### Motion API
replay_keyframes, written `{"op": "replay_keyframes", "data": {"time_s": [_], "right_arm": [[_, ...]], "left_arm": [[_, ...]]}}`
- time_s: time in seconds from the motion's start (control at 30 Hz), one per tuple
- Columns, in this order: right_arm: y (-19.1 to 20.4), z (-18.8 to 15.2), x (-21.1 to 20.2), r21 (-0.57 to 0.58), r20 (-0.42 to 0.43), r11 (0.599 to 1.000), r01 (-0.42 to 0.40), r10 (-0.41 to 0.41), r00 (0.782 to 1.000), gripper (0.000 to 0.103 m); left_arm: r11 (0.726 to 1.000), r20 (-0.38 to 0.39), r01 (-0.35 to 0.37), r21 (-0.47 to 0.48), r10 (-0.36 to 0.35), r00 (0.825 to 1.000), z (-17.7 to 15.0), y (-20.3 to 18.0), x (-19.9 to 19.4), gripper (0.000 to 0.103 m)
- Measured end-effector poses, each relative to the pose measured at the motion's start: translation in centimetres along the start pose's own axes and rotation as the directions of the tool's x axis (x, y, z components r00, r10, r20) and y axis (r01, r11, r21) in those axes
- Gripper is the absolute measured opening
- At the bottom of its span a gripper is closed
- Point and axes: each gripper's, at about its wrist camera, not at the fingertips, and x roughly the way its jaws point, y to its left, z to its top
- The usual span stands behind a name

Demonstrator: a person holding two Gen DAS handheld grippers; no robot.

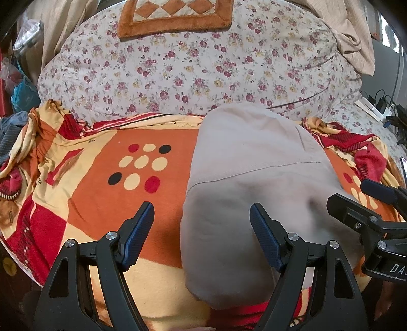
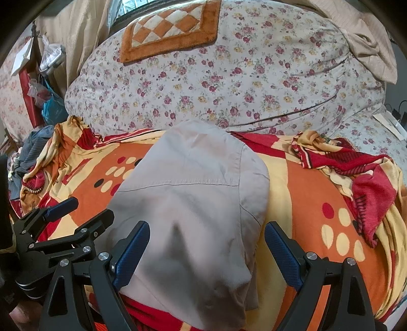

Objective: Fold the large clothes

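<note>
Both of my hand-held grippers are hovering wide apart over the near end of the garment: the left hand-held gripper (image 1: 202,233) is straddling its left edge, the right hand-held gripper (image 2: 207,254) is standing over its right half, and neither is gripping anything. That beige garment (image 2: 193,203) is lying as a narrow lengthwise strip on the blanket (image 1: 101,203), patterned in orange, red and yellow, with layered edges and a stitched seam showing across it. I am judging the side folds as done, since the cloth is already lying doubled and smooth. What is remaining, I think, is folding the strip end to end. Beyond the blanket, a floral quilt (image 1: 203,71) is bulging up, with an orange mat (image 1: 175,17) on top.
</note>
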Motion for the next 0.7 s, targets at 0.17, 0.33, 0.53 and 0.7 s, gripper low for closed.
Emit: {"op": "replay_keyframes", "data": {"time_s": [0.17, 0.33, 0.53, 0.7], "right_arm": [[0.14, 0.03, 0.34, -0.002, -0.004, 1.000, 0.000, 0.000, 1.000, 0.090], [0.17, -0.04, 0.61, 0.000, -0.009, 1.000, -0.001, 0.001, 1.000, 0.090], [0.12, -0.04, 0.71, 0.000, -0.009, 1.000, -0.002, 0.002, 1.000, 0.090], [0.00, -0.05, 0.80, 0.002, -0.013, 1.000, -0.002, 0.002, 1.000, 0.090]], "left_arm": [[1.000, -0.004, -0.002, 0.002, 0.002, 1.000, 0.02, -0.06, 0.06, 0.078], [1.000, -0.007, -0.004, 0.004, 0.004, 1.000, -0.02, -0.16, 0.16, 0.078], [1.000, -0.012, -0.001, 0.005, 0.001, 1.000, -0.02, -0.13, 0.34, 0.078], [1.000, -0.015, -0.002, 0.005, 0.002, 1.000, -0.05, -0.15, 0.45, 0.078]]}}
